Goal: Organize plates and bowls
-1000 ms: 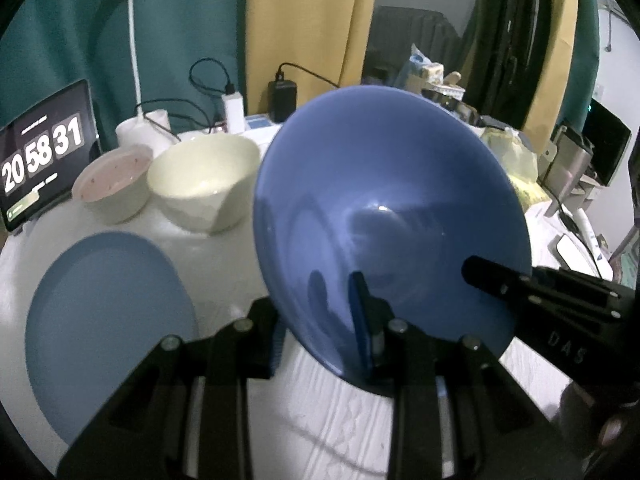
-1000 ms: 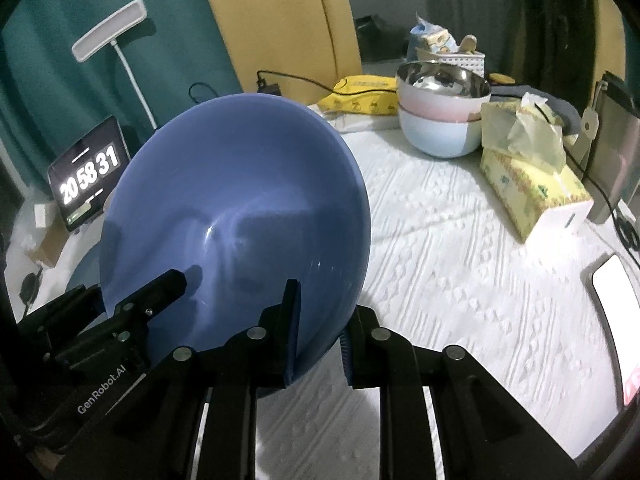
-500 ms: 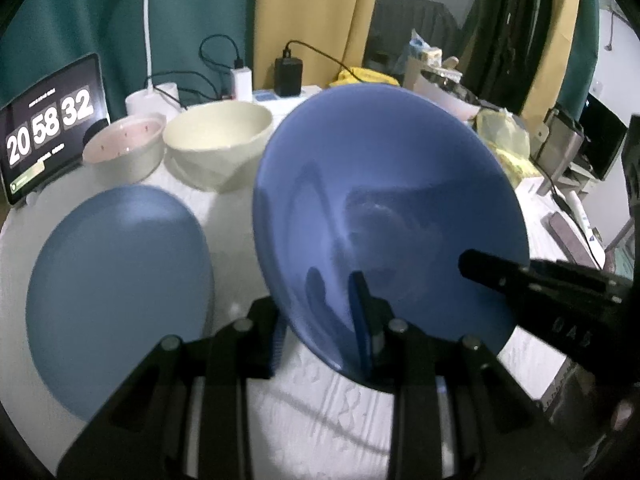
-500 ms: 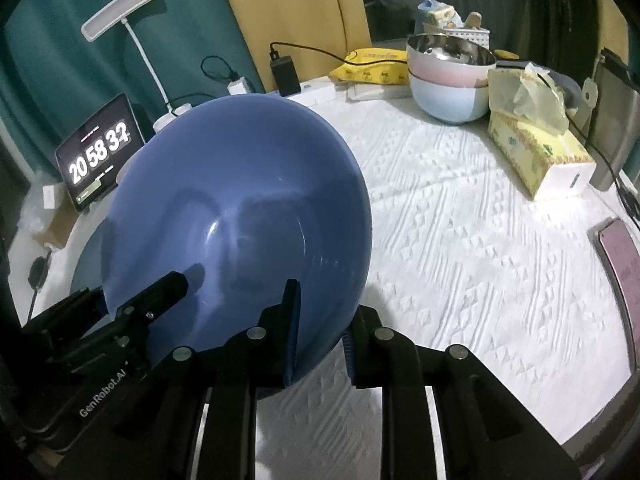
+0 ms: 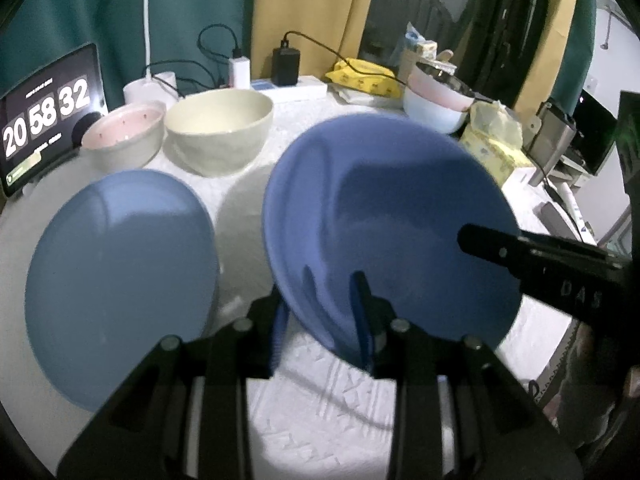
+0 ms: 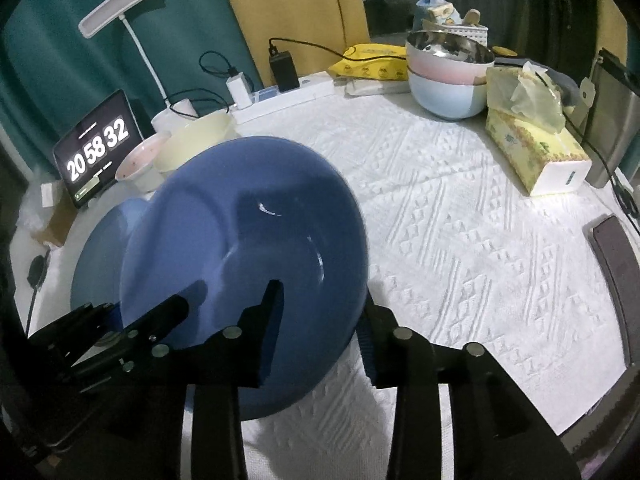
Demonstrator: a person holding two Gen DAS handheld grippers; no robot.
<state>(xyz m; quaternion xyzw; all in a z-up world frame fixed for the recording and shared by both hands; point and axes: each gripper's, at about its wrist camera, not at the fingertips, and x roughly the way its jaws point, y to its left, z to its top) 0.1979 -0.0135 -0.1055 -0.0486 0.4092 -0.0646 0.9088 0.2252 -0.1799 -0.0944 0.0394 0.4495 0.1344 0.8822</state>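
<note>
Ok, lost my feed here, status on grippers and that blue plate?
Left gripper clamped on deep blue plate rim. Right gripper jaws opening, rim between them. Flat blue plate beside it; nothing in the way.

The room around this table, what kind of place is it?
Probably a home room, not a lab: curtains behind, a white embossed tablecloth, a tissue box, and a tablet showing the time.

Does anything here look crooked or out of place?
Only the dark blue bowl: it is tipped steeply on the white cloth, overlapping the light blue plate, with the right gripper's jaws opening around its rim.
</note>
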